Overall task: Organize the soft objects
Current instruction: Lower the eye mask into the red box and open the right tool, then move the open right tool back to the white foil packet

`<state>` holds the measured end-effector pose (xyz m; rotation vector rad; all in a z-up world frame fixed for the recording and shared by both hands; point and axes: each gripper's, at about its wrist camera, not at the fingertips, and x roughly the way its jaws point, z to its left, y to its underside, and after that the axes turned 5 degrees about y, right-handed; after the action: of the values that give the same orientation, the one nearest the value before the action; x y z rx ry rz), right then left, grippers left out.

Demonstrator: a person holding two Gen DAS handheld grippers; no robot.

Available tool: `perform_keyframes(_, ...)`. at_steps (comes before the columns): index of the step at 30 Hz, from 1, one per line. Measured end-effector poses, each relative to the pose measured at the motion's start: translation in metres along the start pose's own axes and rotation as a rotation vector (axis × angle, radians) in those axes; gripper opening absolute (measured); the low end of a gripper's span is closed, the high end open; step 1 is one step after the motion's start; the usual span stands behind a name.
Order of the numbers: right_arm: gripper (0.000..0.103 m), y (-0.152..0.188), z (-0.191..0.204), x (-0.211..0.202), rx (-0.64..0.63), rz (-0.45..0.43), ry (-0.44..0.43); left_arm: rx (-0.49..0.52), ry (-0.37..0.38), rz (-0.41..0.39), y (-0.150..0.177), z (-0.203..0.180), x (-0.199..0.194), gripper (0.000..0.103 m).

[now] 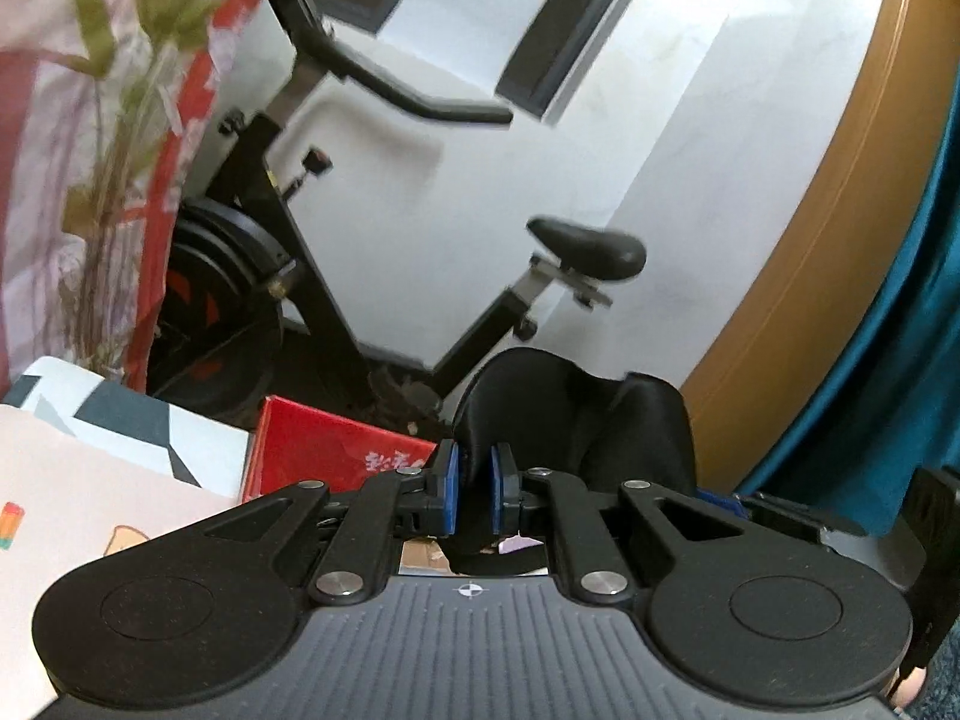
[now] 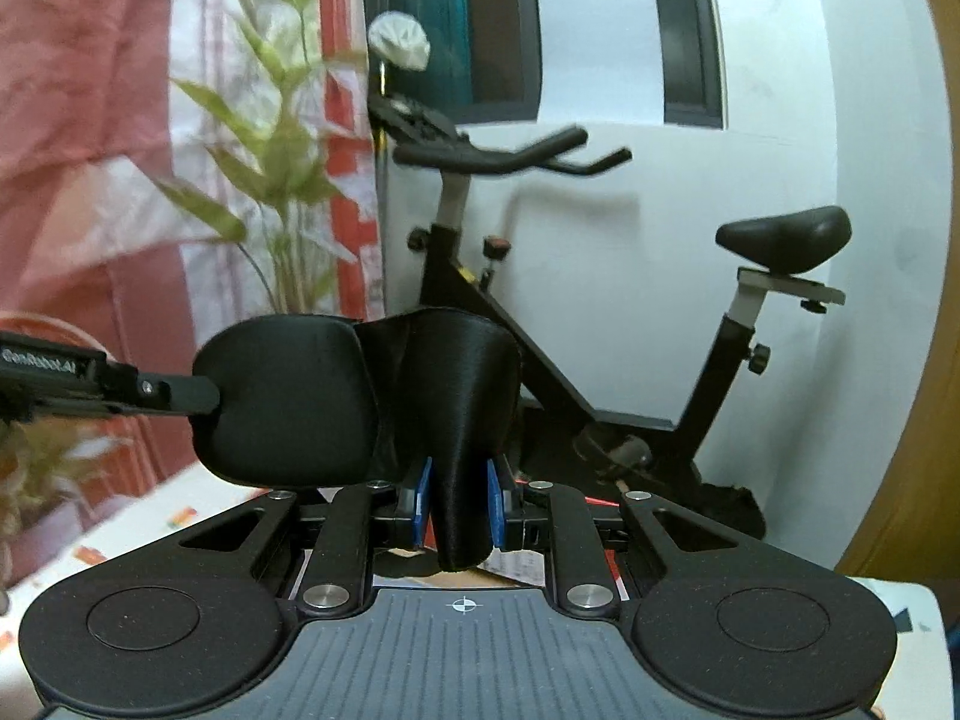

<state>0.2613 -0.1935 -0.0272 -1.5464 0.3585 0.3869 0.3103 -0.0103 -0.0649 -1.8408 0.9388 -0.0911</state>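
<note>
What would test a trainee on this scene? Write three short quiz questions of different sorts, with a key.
1. True or false: the left gripper and the right gripper are both shut on the black satin piece.
2. What stands against the white wall behind the black satin piece? A) exercise bike B) stepladder C) wheelchair
3. Fill in: in the left wrist view, the box just beyond the left gripper is coloured ____.

Key: 1 true; 2 A; 3 red.
</note>
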Motion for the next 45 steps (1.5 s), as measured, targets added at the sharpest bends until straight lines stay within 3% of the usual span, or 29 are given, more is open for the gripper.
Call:
perform_keyframes(11,0.02,0.044,-0.007,0.094,-0.006,0.233,0.03,-0.031,-0.105,0.199,0.009,0.05,0.078,0.012)
perform_keyframes(14,0.025,0.053,-0.008,0.104,0.0,0.274,0.044,-0.023,-0.125,0.229,0.01,0.057,0.086,0.012)
perform_keyframes(18,0.041,0.057,-0.01,0.11,-0.005,0.298,0.084,0.038,-0.111,0.247,0.01,0.055,0.092,0.02)
perform_keyframes(20,0.045,0.058,-0.009,0.109,-0.016,0.296,0.098,0.079,-0.137,0.25,0.011,0.053,0.091,0.022)
perform_keyframes(22,0.066,0.057,-0.008,0.106,-0.037,0.292,0.115,0.091,-0.146,0.252,0.011,0.053,0.09,0.027)
perform_keyframes(26,0.077,0.053,-0.005,0.094,-0.047,0.26,0.125,0.106,-0.168,0.232,0.009,0.052,0.081,0.037)
perform_keyframes(31,0.103,0.048,-0.004,0.066,-0.005,0.173,0.107,0.159,-0.185,0.201,0.005,0.037,0.065,0.059)
perform_keyframes(32,0.103,0.048,-0.003,0.06,0.006,0.155,0.1,0.171,-0.188,0.195,0.005,0.034,0.06,0.061)
perform_keyframes(34,0.103,0.047,-0.003,0.048,0.028,0.136,0.095,0.192,-0.196,0.189,0.005,0.027,0.052,0.079)
perform_keyframes(37,0.103,0.05,-0.001,0.03,0.06,0.101,0.095,0.22,-0.21,0.178,0.008,0.017,0.036,0.097)
perform_keyframes(45,0.103,0.07,0.006,-0.019,0.136,0.016,0.084,0.267,-0.232,0.172,0.032,-0.002,-0.008,0.103)
